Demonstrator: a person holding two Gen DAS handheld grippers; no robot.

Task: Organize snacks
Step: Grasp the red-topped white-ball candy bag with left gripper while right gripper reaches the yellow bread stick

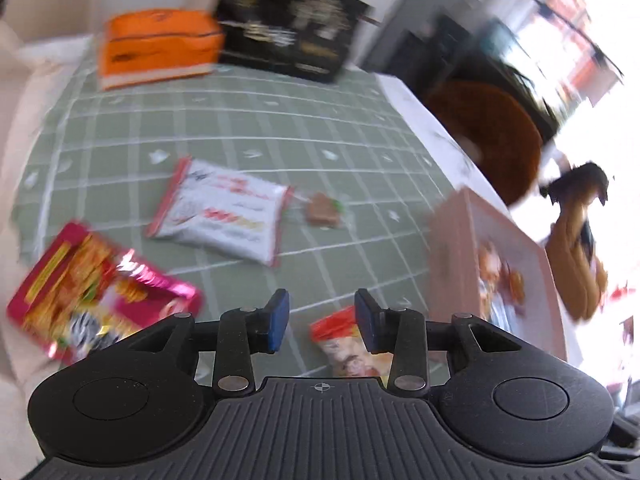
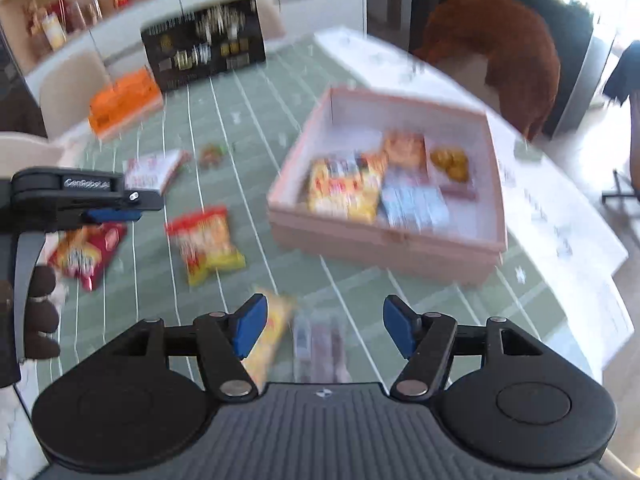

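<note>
Both grippers' fingers spread, empty | green grid tablecloth [image 2: 280, 92] | pink box [image 2: 384, 240] | shelves [image 2: 80, 4] behind

Both views motion-blurred — print on every packet unreadable. Pink box [image 1: 496, 256] in the left wrist view: only the outer wall and lid picture show, inside hidden. Red-yellow packet [image 1: 352, 344] near the box is partly covered by the left gripper's [image 1: 322, 322] body. In the right wrist view, the yellow packet [image 2: 272, 332] and clear wrapper [image 2: 320, 344] below the box run under the right gripper [image 2: 324, 332] — lower ends hidden. Snacks in the box [image 2: 486, 240] smeared, kinds unclear. Left gripper [image 2: 114, 210] cut off by the frame edge.
</note>
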